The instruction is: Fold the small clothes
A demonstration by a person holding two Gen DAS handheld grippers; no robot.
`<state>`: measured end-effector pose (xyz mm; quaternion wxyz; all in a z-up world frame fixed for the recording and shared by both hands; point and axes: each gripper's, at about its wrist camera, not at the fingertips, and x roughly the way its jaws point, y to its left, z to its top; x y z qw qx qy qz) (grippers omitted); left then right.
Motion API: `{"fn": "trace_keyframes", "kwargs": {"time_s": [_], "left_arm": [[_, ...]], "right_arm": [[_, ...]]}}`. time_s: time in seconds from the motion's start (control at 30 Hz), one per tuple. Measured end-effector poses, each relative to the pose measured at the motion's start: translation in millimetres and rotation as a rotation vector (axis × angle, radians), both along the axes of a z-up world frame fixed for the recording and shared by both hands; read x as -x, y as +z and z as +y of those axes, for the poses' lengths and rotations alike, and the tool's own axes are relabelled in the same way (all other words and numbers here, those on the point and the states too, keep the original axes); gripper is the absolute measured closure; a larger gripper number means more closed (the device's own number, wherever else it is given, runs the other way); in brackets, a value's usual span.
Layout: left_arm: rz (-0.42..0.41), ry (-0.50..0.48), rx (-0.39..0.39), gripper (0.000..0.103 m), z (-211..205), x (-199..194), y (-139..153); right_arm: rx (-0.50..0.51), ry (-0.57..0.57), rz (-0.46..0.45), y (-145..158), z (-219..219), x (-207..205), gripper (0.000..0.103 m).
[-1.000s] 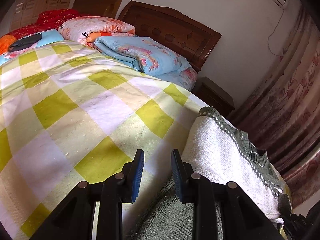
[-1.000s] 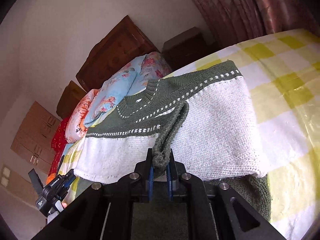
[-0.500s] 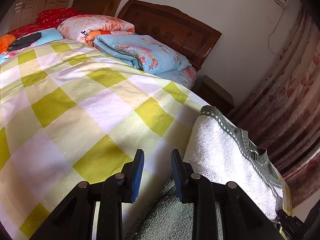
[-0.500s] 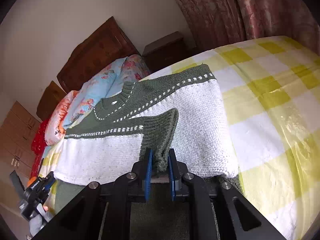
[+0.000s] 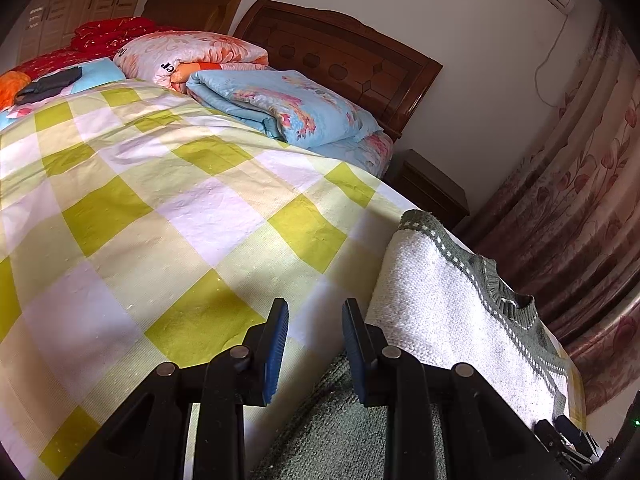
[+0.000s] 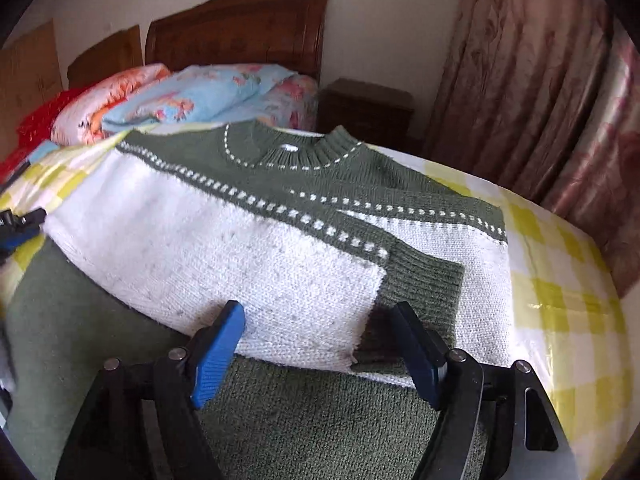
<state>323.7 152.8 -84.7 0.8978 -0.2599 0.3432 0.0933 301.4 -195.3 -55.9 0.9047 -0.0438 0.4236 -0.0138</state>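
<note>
A green and white knit sweater [image 6: 240, 248] lies face up on the checked bed sheet [image 6: 560, 300], collar toward the headboard. Its sleeve is folded across the chest, and the green cuff [image 6: 424, 284] rests flat on the white knit. My right gripper [image 6: 316, 312] hovers just in front of that sleeve. Its jaws are opening wide and nothing is pressed between the pads. My left gripper [image 5: 315, 306] sits at the sweater's [image 5: 440, 304] left edge, over the green hem. Its fingers stand a little apart, and only the sheet shows in the gap.
Folded quilts [image 5: 288, 108] and pillows [image 5: 192, 56] are stacked by the wooden headboard [image 5: 340, 48]. A dark nightstand [image 5: 428, 188] and floral curtains [image 5: 580, 200] border the bed's right side. The yellow checked sheet [image 5: 160, 220] stretches out to the left of the sweater.
My right gripper let go of the green cuff, which now lies flat on the sweater's chest. Its jaws went from shut to wide apart, and its view rolled upright. The left gripper stayed put.
</note>
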Motion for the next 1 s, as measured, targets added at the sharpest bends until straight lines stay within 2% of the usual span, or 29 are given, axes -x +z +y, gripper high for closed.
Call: {"fn": "trace_keyframes", "kwargs": {"time_s": [0.13,0.23,0.33,0.43,0.7,0.8,0.87,0.9,0.93,1.0], "left_arm": [[0.002,-0.008,-0.010,0.075,-2,-1,0],[0.005,-0.011,-0.022,0.075,-4,-1,1],[0.010,-0.017,-0.042,0.075,-8,-1,2],[0.016,-0.019,-0.061,0.075,-11,-1,3],[0.011,-0.014,-0.055,0.075,-9,2,7],[-0.108,-0.026,-0.120,0.075,-20,12,36],[-0.175,-0.112,-0.169,0.075,-38,7,57],[-0.181,-0.179,-0.191,0.075,-50,-1,64],[-0.175,-0.247,-0.205,0.075,-62,-11,69],[-0.112,-0.358,-0.167,0.074,-79,-37,63]], "right_arm": [[-0.027,-0.076,-0.026,12,-14,9,0.000],[-0.051,-0.025,-0.071,19,-8,10,0.000],[-0.016,-0.029,-0.003,0,-6,-2,0.000],[-0.065,-0.032,-0.014,0,-15,-1,0.000],[-0.040,-0.030,-0.013,-3,-10,-1,0.000],[-0.044,-0.031,-0.015,-3,-11,-3,0.000],[-0.039,-0.031,-0.013,-4,-10,-5,0.000],[-0.040,-0.031,-0.014,-4,-10,-5,0.000],[-0.043,-0.031,-0.015,-4,-10,-5,0.000],[-0.047,-0.032,-0.017,-4,-11,-5,0.000]]}}
